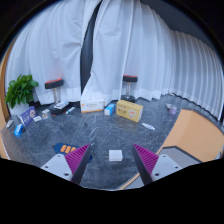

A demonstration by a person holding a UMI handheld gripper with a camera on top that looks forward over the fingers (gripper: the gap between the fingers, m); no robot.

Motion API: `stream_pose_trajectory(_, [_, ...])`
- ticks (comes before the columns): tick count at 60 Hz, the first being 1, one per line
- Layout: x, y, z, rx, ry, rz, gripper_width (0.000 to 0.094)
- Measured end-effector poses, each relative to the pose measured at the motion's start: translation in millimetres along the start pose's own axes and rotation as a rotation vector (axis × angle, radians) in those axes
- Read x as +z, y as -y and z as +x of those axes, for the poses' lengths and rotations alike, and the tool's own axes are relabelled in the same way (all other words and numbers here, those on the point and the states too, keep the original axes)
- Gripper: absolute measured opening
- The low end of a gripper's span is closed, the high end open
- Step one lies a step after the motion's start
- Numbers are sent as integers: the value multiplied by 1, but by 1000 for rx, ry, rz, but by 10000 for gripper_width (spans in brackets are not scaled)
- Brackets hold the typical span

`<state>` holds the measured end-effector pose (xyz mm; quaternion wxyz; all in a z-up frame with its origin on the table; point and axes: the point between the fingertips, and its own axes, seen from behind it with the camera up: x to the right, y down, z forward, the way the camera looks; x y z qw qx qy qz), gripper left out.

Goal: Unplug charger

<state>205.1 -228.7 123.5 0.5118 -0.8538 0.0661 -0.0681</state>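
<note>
The jaws (112,160) stand wide open with nothing between them, their magenta pads (79,155) facing each other over the dark marbled desk (100,130). A small white block (115,155), possibly the charger, lies on the desk between the fingers, clear of both. Farther off sit a yellow box (129,110), a white box (92,105) and small clutter. A green plant (21,90) stands at far left. White curtains (130,50) hang behind.
</note>
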Motion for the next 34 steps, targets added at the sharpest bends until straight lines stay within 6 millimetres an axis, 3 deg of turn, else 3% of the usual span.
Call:
stream_pose_trajectory(11, [-106,-13,-25,5,-20,24,855])
stream_pose_trajectory(17, [-157,-34,-34,-1,-34,17,855])
stream_pose_trajectory(24, [-203,-54,-42,-7,-42,-4,855])
stream_pose_trajectory(34, [-239,-63,-49,-12,-42,5,853])
